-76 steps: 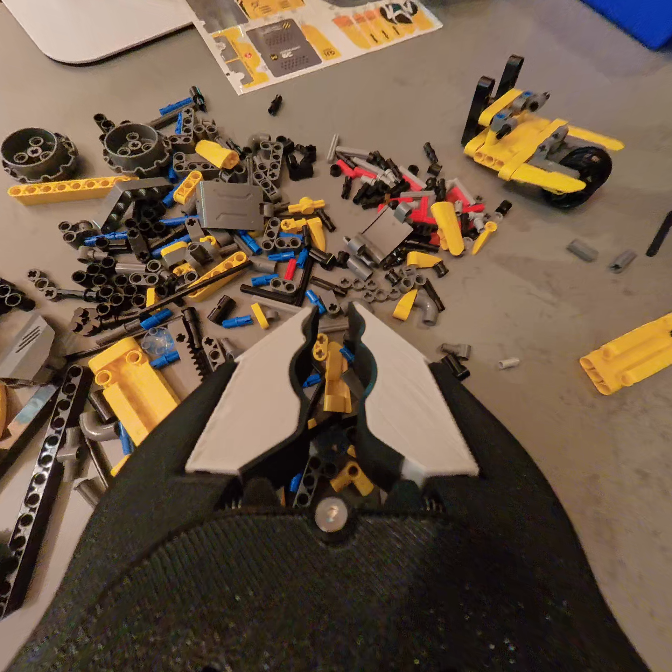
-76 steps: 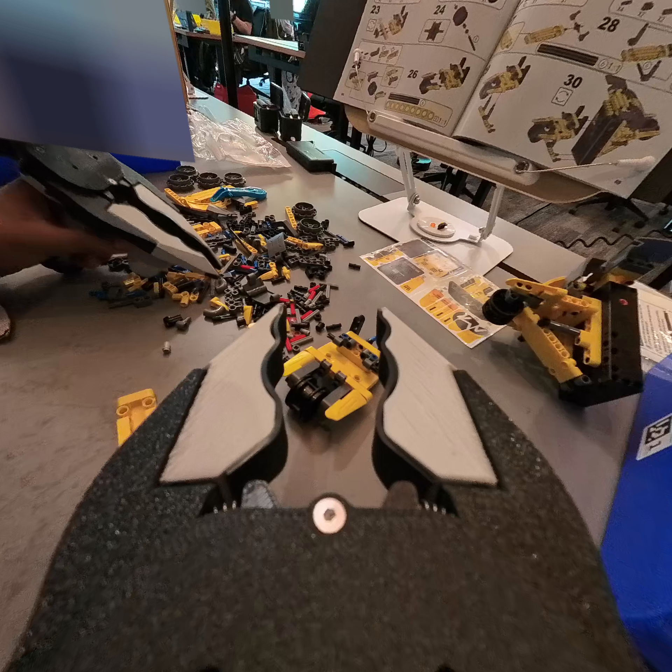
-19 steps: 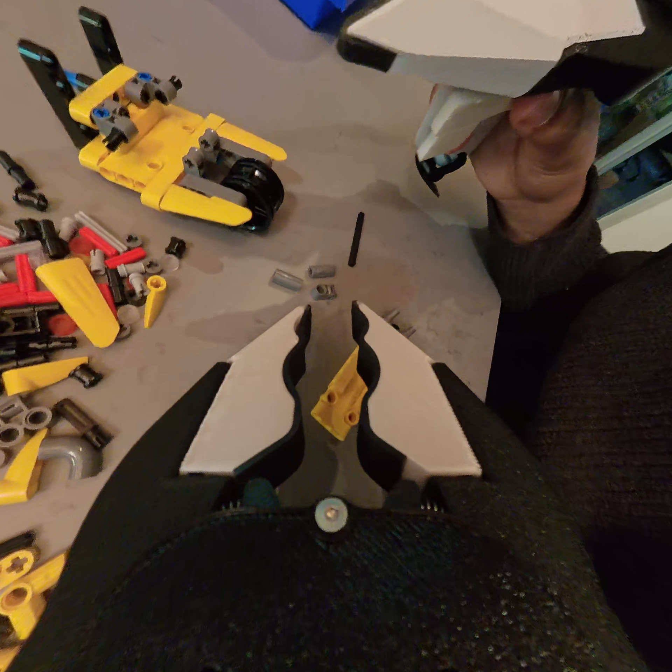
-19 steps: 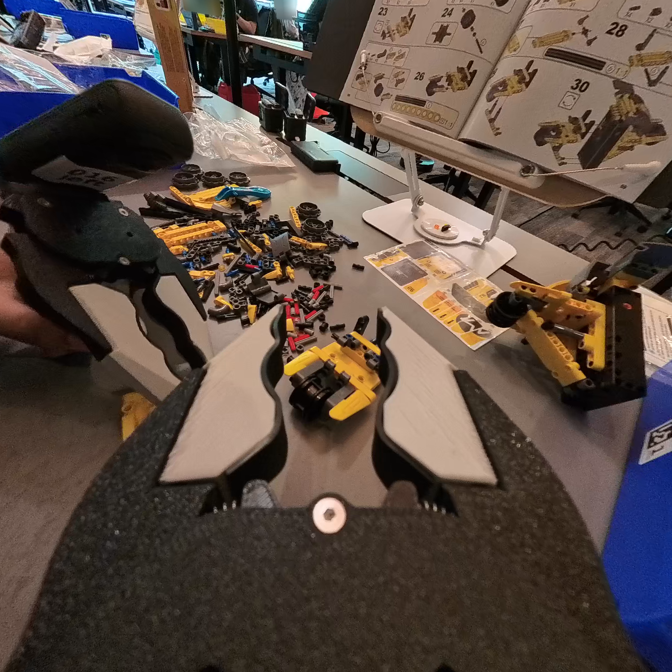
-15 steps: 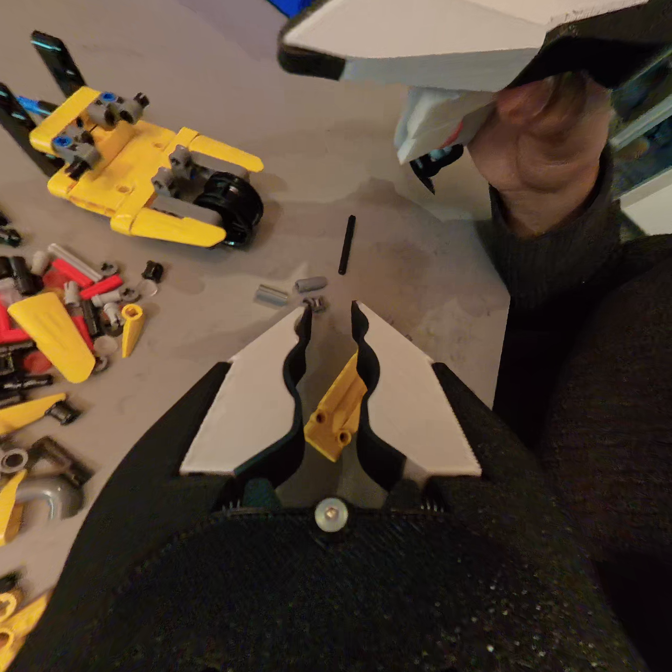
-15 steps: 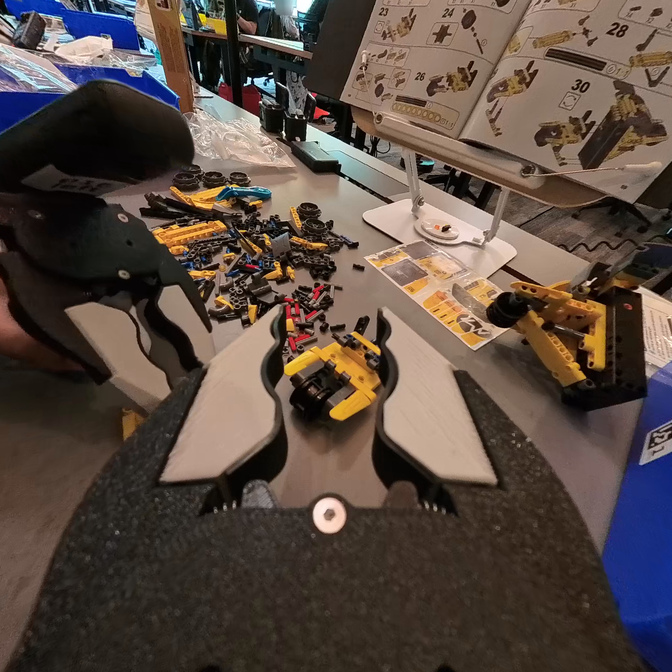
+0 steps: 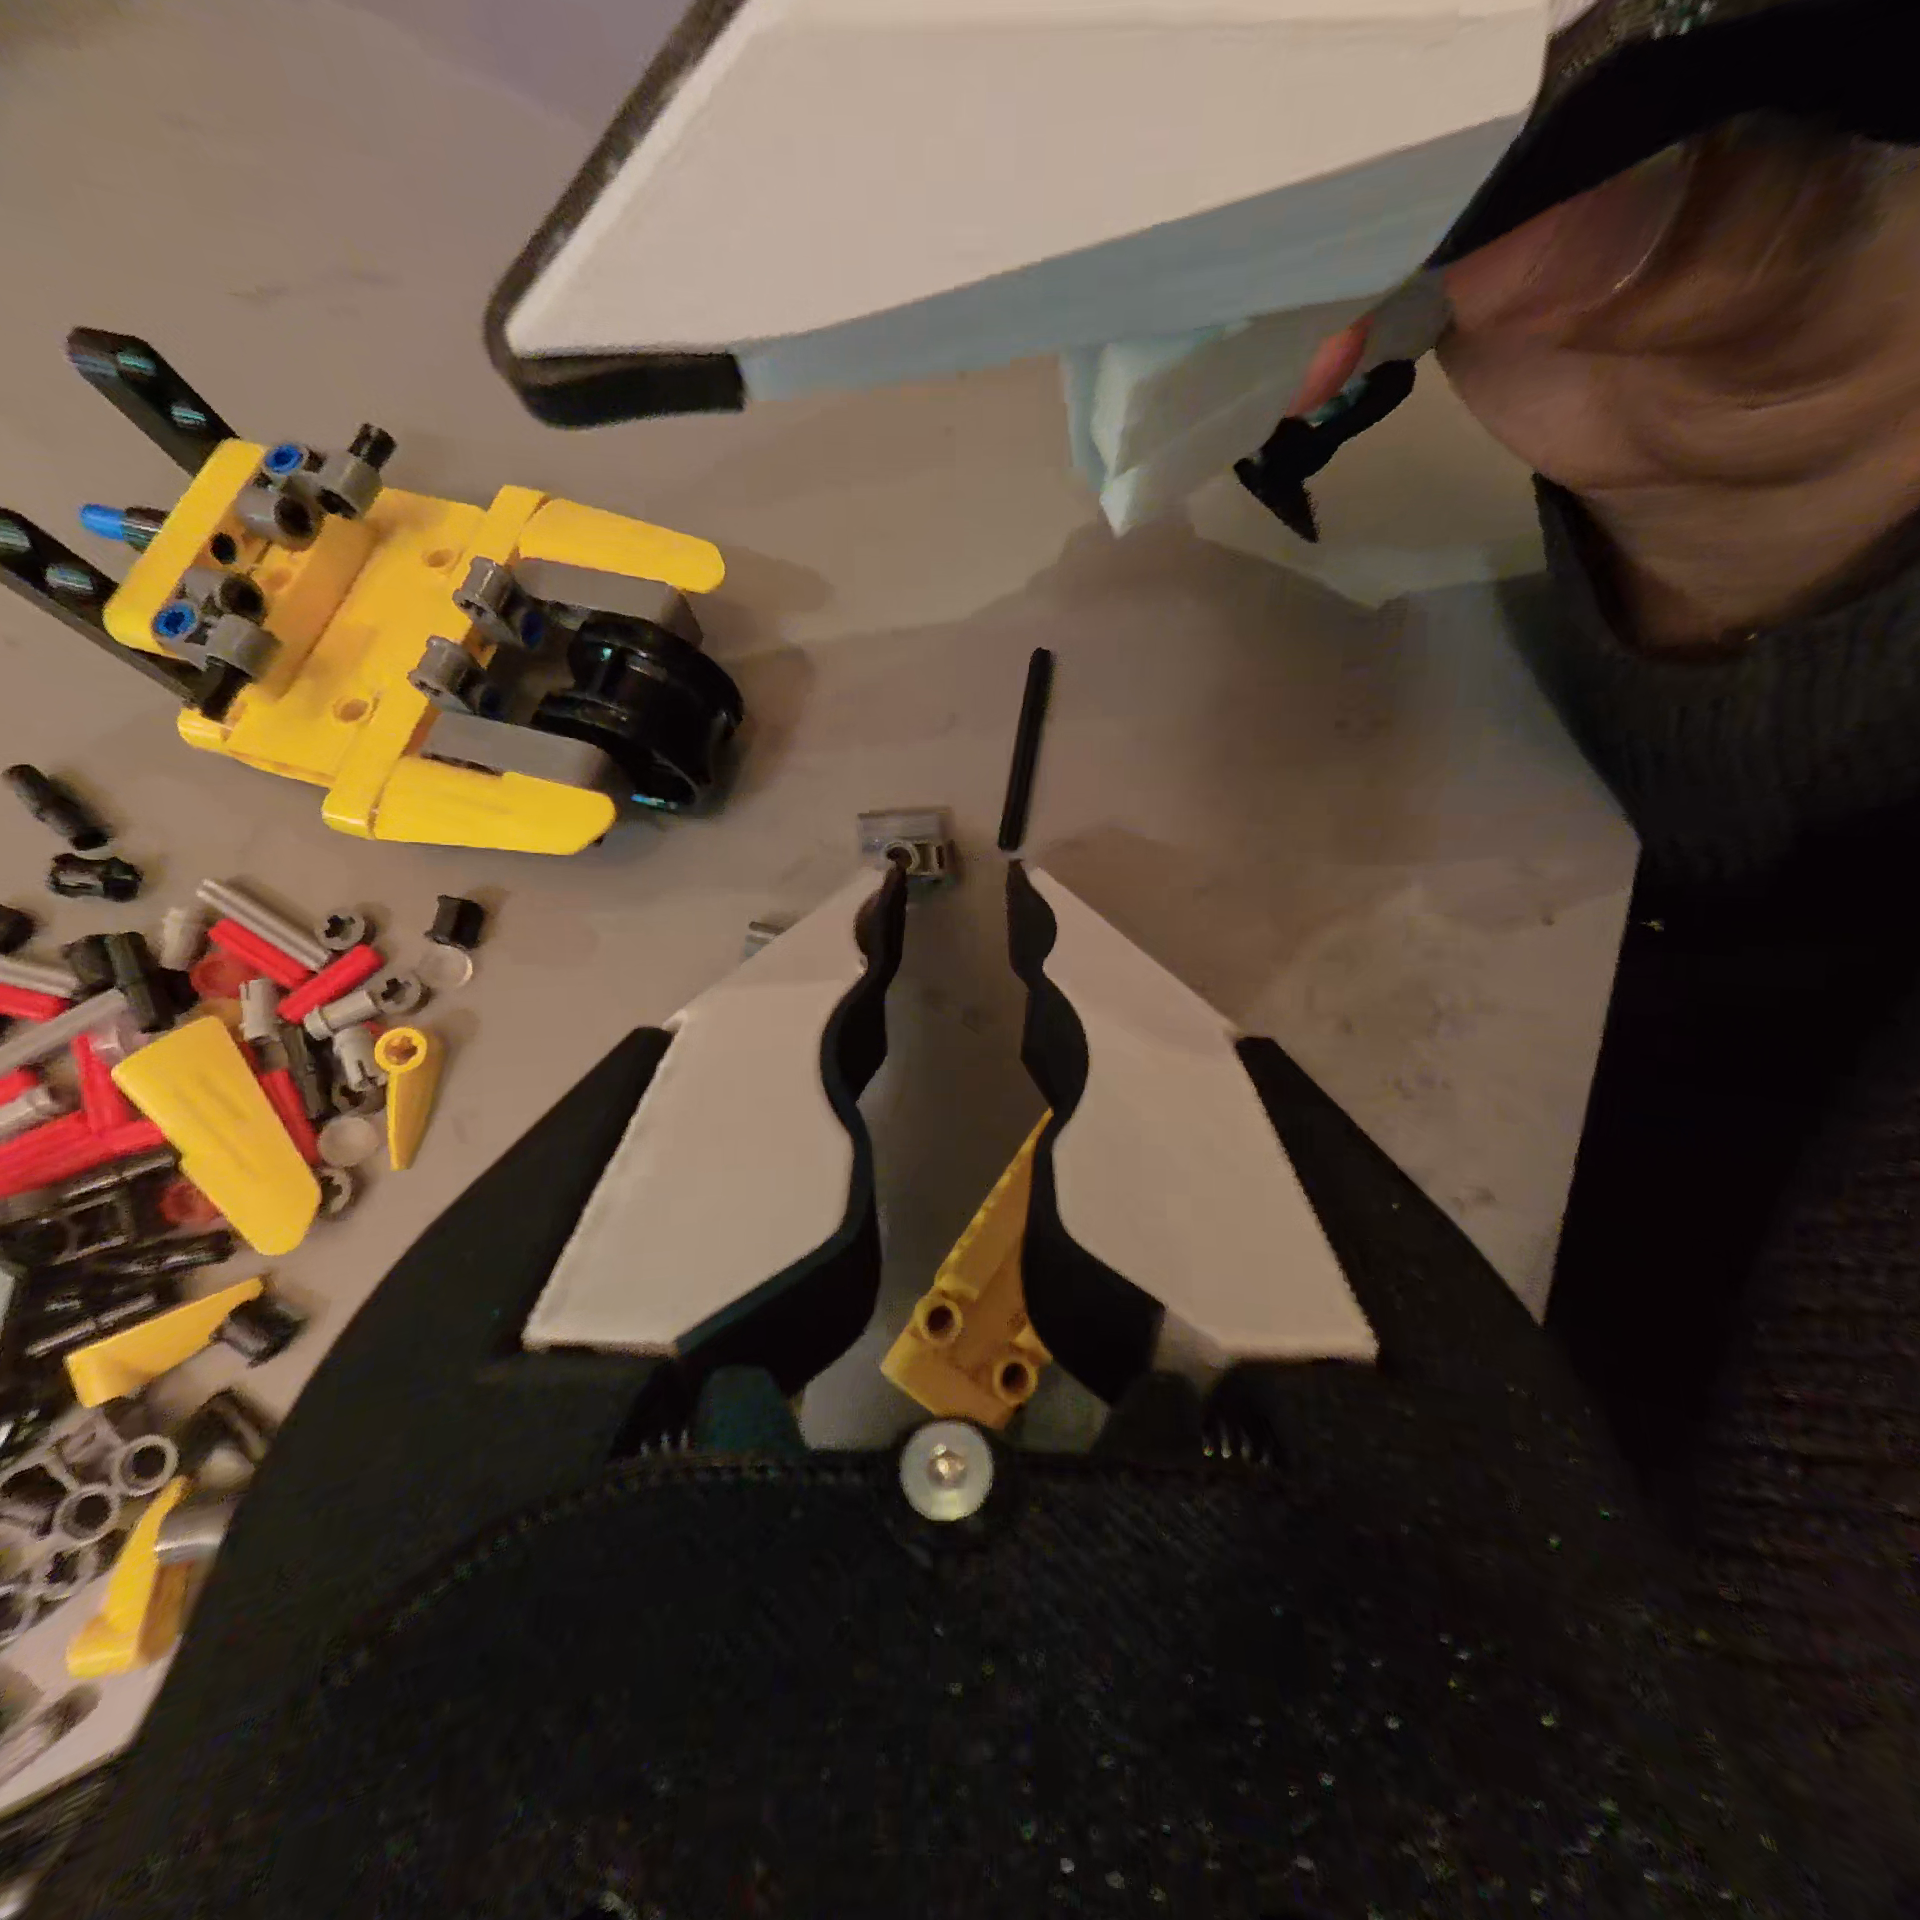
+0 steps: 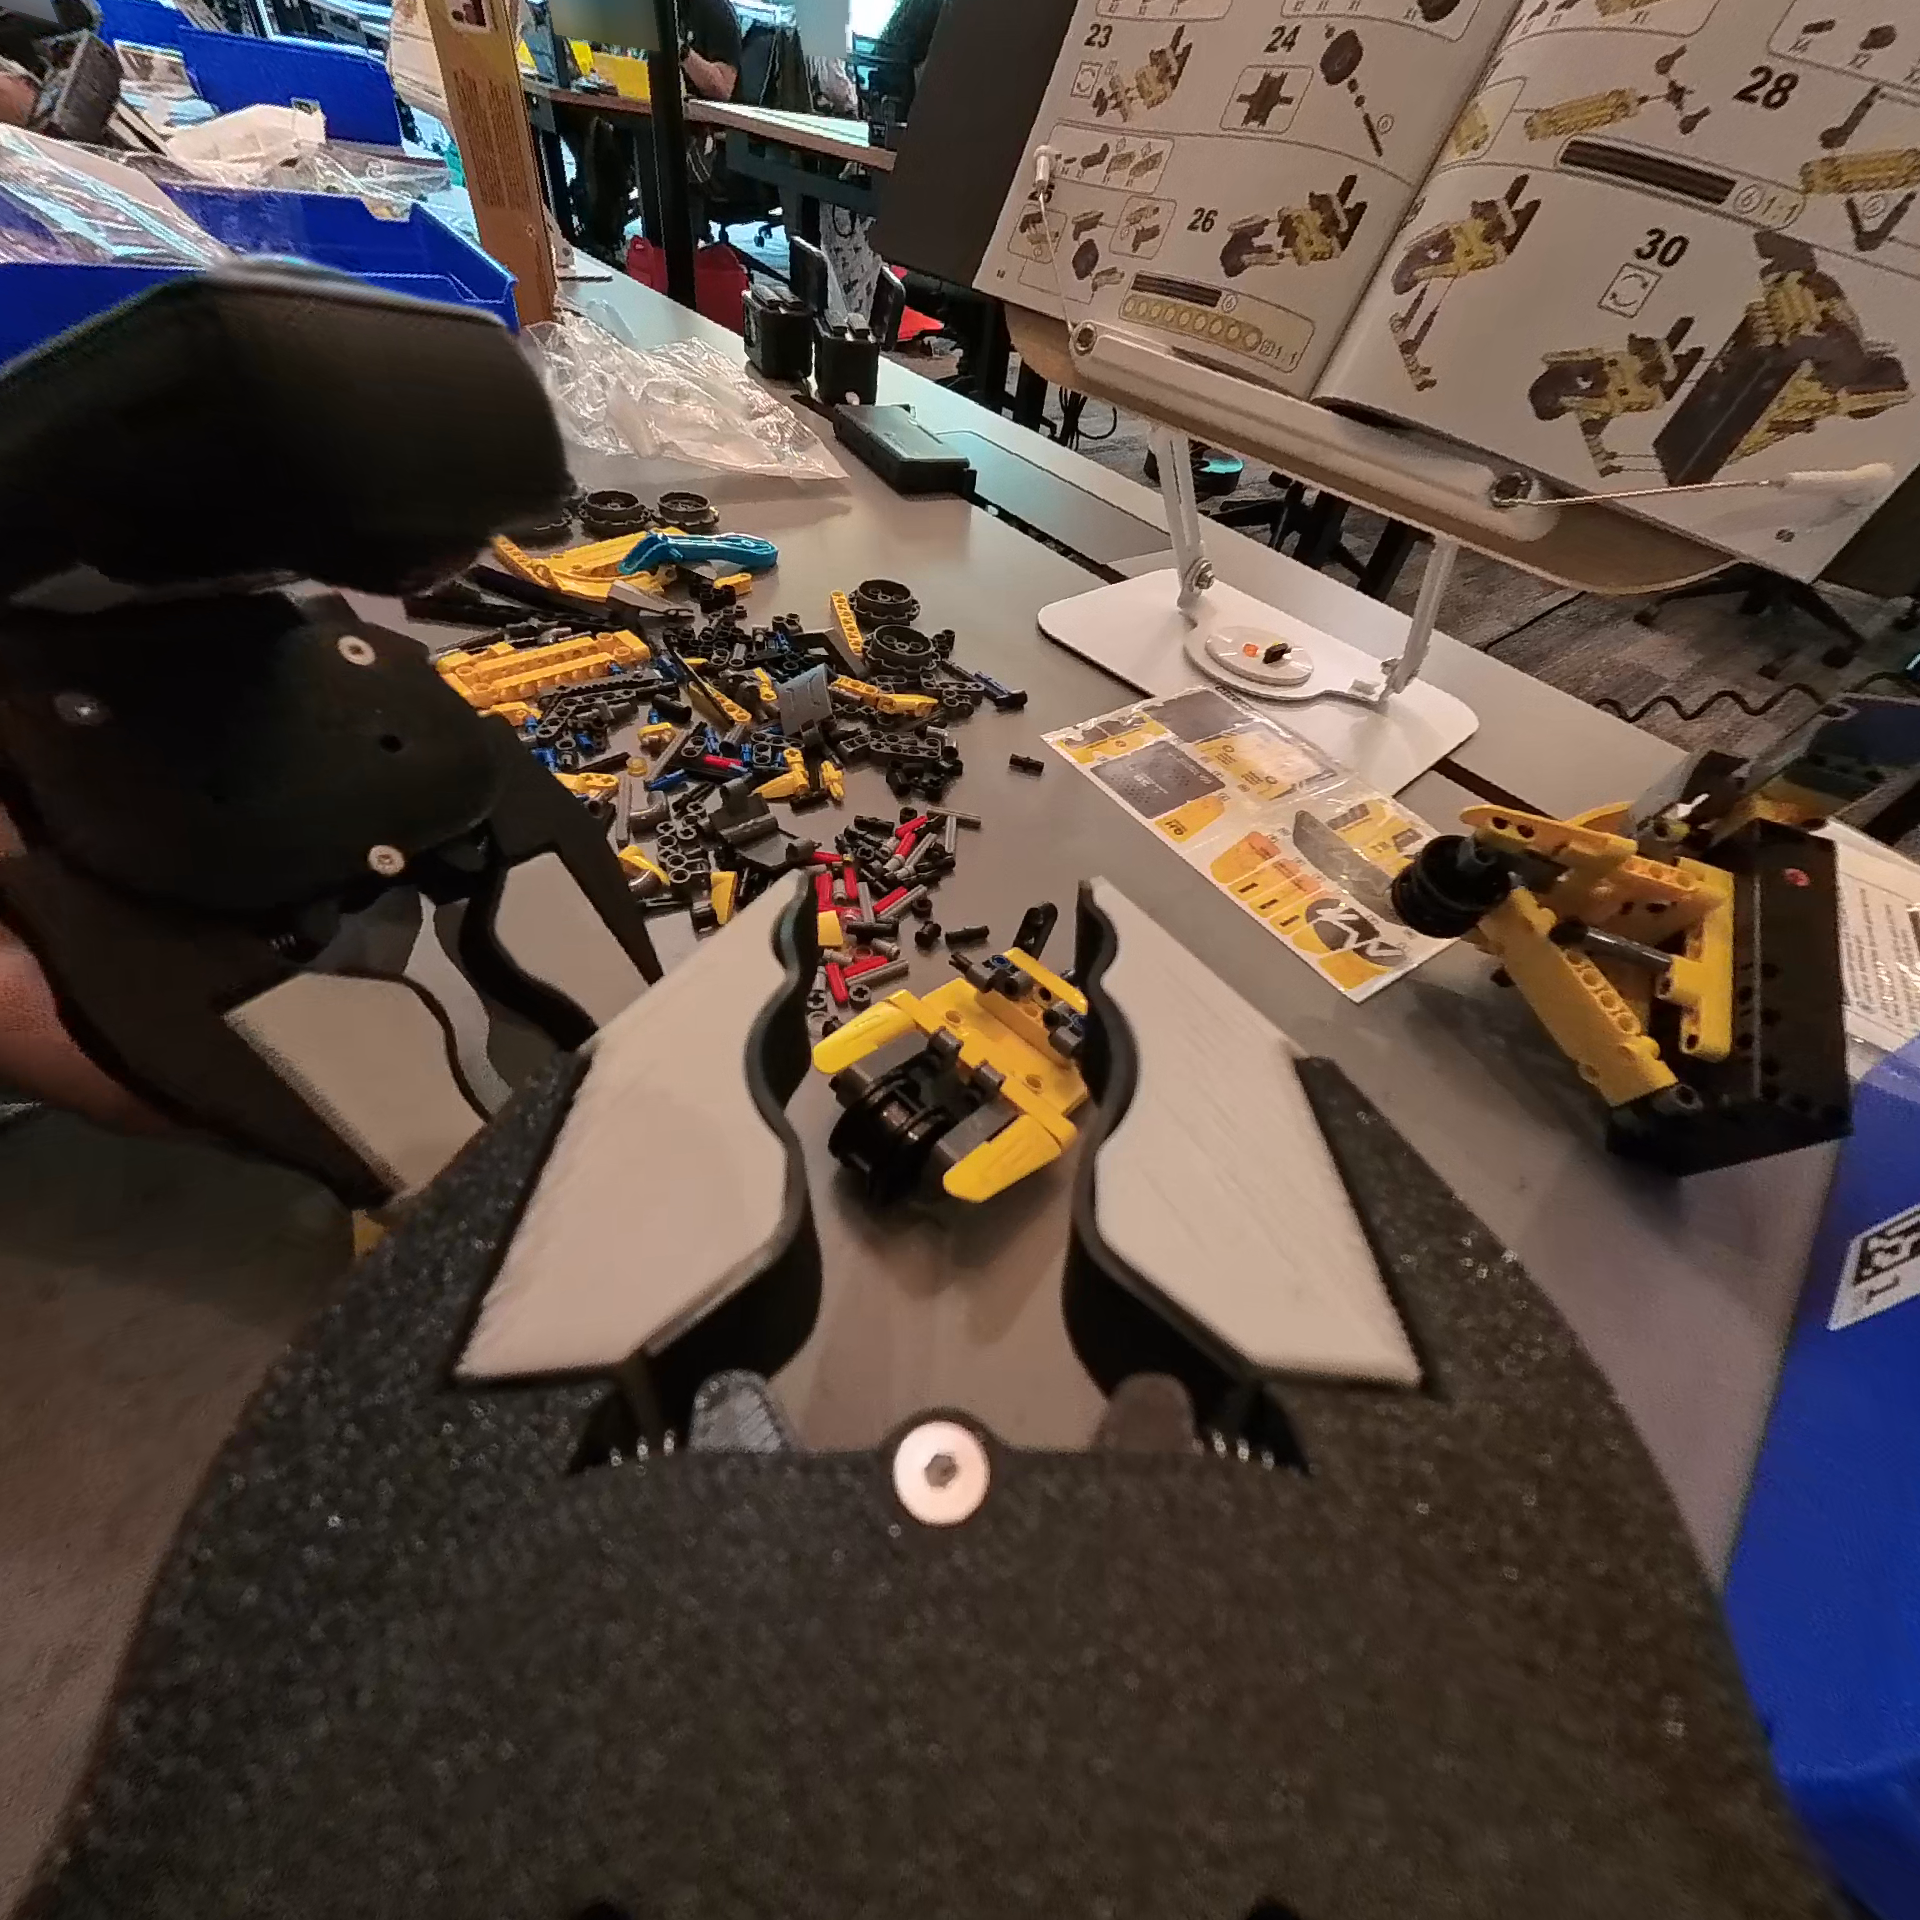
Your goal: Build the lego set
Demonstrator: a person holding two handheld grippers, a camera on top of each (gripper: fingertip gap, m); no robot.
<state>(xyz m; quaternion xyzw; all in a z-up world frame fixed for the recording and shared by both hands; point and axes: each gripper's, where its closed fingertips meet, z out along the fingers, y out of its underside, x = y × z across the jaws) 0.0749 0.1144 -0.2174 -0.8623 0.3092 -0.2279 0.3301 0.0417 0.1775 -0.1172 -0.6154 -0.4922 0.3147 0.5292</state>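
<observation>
With left gripper parted over the yellow wedge piece, straddle it squarely; right gripper hangs open.

Grey table strewn with loose bricks.

- My left gripper hangs over the grey table, jaws apart.
- A yellow wedge-shaped plastic panel with pin holes lies against my right finger.
- A small grey connector sits at my left fingertip.
</observation>
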